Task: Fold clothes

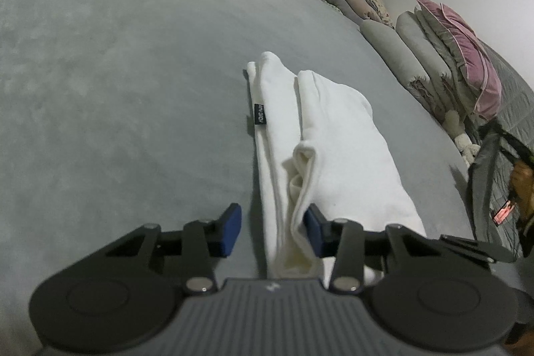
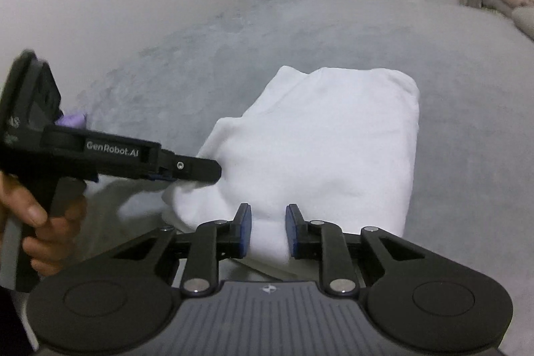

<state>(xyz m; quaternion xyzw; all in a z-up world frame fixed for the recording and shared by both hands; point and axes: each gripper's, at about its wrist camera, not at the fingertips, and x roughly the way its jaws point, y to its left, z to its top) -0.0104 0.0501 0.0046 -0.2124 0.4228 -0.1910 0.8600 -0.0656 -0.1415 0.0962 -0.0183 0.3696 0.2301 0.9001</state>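
**A:** Before lifting for next fold, check both grips. White garment (image 1: 333,139): whereabouts?

**B:** Lying mid grey bed cover (image 1: 116,89), already folded into a long narrow strip, black label (image 1: 259,115) on left edge. Well apart from pillows (image 1: 417,55) at far right.

**A:** Left gripper (image 1: 273,231)?

**B:** Roughly half open, astride near-end corner. Touching fabric w/ right pad only; left pad clear of it, over bare cover. Prob. not pinching yet.

**A:** Right gripper (image 2: 269,231)?

**B:** Narrow, pressing on a ridge of fabric at near edge. Looks held, tho only a thin bite.

**A:** OK. Close left fully first, catching all layers, not just the top one. Otherwise likely to peel open on lifting.

**B:** Noted. Then?

**A:** Lift both ends together, same height, keeping near edge taut btw grippers. Carry over toward far end, lay down level w/ far edge. Avoid dragging across cover: plush, prob. grabs cloth.

**B:** Risks?

**A:** Slipping out of right's small bite; sagging at left corner. Re-grip deeper if slack. Release only after laying flat.
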